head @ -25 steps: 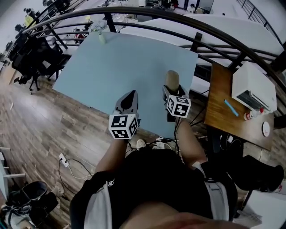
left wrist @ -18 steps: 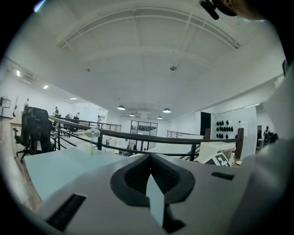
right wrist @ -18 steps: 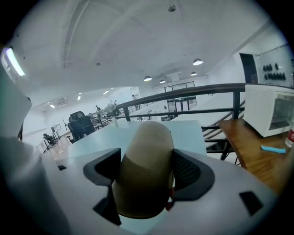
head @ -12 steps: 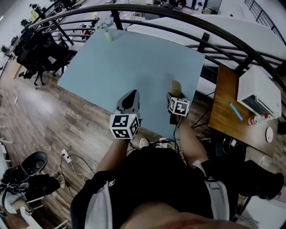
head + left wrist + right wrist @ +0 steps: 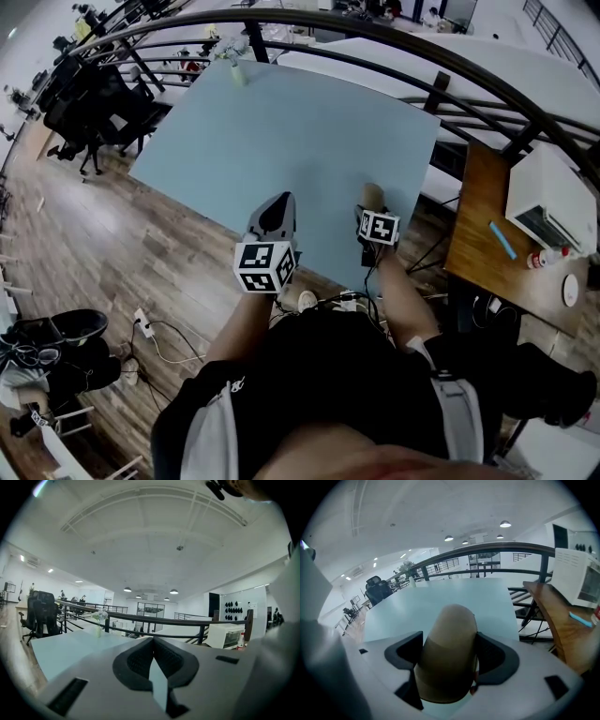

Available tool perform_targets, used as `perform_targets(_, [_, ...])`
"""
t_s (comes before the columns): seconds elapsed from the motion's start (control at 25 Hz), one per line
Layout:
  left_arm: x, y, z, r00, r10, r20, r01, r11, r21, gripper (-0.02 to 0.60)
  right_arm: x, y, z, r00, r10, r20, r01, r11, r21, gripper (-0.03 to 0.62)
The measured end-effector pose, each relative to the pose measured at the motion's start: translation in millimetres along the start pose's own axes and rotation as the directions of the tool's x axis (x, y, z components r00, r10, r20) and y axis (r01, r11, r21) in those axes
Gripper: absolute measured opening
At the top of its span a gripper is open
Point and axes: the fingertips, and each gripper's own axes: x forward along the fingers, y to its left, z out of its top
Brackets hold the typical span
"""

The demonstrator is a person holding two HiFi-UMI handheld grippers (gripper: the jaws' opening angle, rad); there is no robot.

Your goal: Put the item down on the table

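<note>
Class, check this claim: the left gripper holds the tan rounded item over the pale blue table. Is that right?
No. It is the right gripper that holds the tan rounded item over the pale blue table; the right gripper view shows its jaws closed on it. The left gripper is shut on nothing.

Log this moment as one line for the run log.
left gripper: shut, empty | right gripper: shut on tan item | place: over table, near edge | step: not released

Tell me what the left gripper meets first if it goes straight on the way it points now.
Nothing close: the left gripper, tongs shut, aims out over the blue table. The black railing beyond it is probably first, though depth is unclear.
</note>
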Motion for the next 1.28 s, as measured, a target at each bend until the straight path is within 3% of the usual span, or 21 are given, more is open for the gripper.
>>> perform_targets(0.36, [1, 6, -1, 1.000, -0.001, -0.001, 0.000, 1.000, -0.005, 0.014, 16, -6, -39, 0.991, -0.032, -0.129, 0.031, 0.999, -0.004, 0.361])
perform_targets(0.6, [4, 6, -1, 1.000, -0.010, 0.002, 0.010, 1.000, -0.002, 0.014, 17, -9, -44, 0.986, -0.064, -0.156, 0.057, 0.997, -0.045, 0.367])
perform_targets(0.84, [5, 5, 9, 0.999, -0.021, 0.030, 0.021, 1.000, 0.000, 0.014, 2, 10, -7, 1.000, -0.014, -0.022, 0.013, 0.999, -0.037, 0.379])
perform_targets(0.92, [7, 4, 12, 0.999, -0.027, 0.041, 0.027, 1.000, 0.002, 0.014, -12, 17, 14, 0.999, -0.004, 0.054, 0.006, 1.000, -0.031, 0.327])
perform_targets(1.0, [9, 1, 17, 0.998, -0.034, 0.050, 0.034, 0.999, 0.004, 0.014, -30, 22, 41, 0.988, 0.001, 0.156, 0.005, 0.999, -0.039, 0.220])
perform_targets(1.12, [12, -2, 21, 0.997, -0.044, 0.060, 0.044, 0.999, 0.004, 0.014, -64, 32, 84, 0.948, 0.019, 0.317, 0.007, 0.997, -0.082, 0.129])
perform_targets(1.24, [15, -5, 24, 0.996, -0.053, 0.071, 0.053, 0.999, 0.005, 0.014, -103, 38, 123, 0.886, 0.017, 0.464, 0.027, 0.996, -0.089, 0.011])
perform_targets(1.28, [15, -7, 25, 0.996, -0.057, 0.074, 0.057, 0.998, 0.005, 0.014, -116, 39, 134, 0.863, 0.020, 0.505, 0.027, 0.996, -0.085, 0.002])
